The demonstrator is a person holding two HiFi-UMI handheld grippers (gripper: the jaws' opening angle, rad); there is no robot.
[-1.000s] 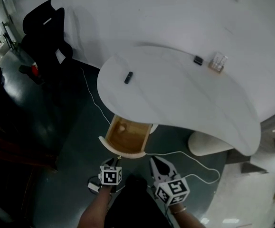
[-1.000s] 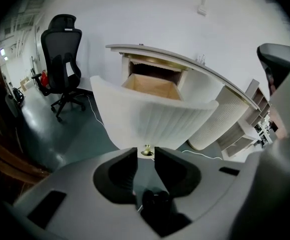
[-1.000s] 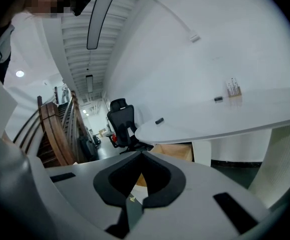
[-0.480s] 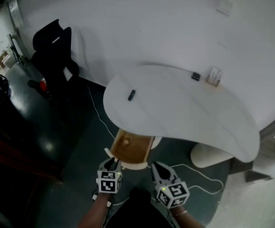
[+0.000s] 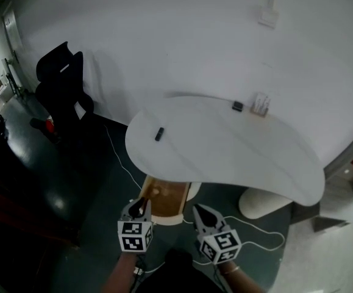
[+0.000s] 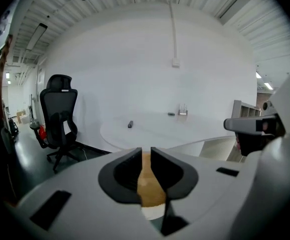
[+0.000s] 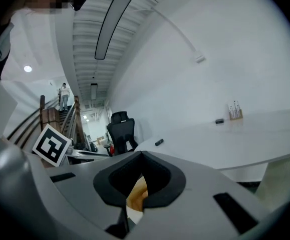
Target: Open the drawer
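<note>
Drawer (image 5: pixel 166 200) is being shown pulled out from beneath the near edge of the white table (image 5: pixel 225 145), at lower centre of the head view, with its wooden inside being exposed. Compared with the frames of the preceding second, its extension is being kept about the same. What is being altered is the viewpoint, which is being tipped up toward the wall, and the left gripper (image 5: pixel 138 209). That gripper is now being seen overlapping the drawer's left front corner rather than just below its front; whether contact is being made cannot be told. Opening is therefore being judged as essentially complete.

The left gripper's jaws are being held a narrow slot apart with nothing clamped, and only the drawer's wood is being seen through the gap. The right gripper (image 5: pixel 202 215) is being held just to the lower right of the drawer front, with its jaws being kept together at the tips on nothing.

The drawer's long axis is being laid from the table edge down toward the bottom of the frame, leaning slightly left. Its pale curved front is being pointed toward the grippers, and its back is being hidden under the table.
</note>
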